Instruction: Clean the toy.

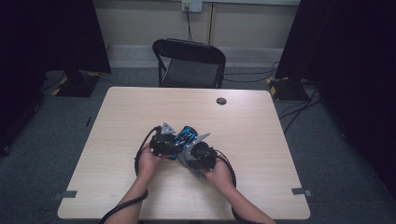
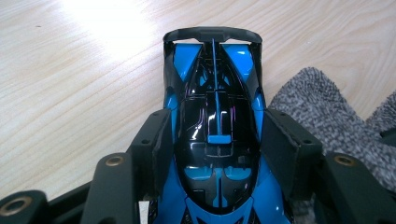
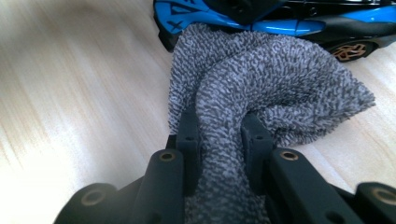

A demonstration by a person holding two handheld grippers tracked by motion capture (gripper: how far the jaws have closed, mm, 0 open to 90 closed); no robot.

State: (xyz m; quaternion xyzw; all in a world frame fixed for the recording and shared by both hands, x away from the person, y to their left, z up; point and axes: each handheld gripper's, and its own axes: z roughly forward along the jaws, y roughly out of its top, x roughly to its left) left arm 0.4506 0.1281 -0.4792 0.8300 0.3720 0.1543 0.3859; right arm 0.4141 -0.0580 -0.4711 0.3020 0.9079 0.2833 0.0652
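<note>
Toy car sat mid-table, clamped in left gripper; right gripper clenched on grey cloth against car's right side; wipe best done gently, car steady

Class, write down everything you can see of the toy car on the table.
The toy car is a glossy blue and black racer, plastic by its look, with a black rear wing and a bronze-spoked wheel. It stands upright on the wooden table. The left gripper clamps its sides; the grey cloth held by the right gripper presses against its flank.
</note>
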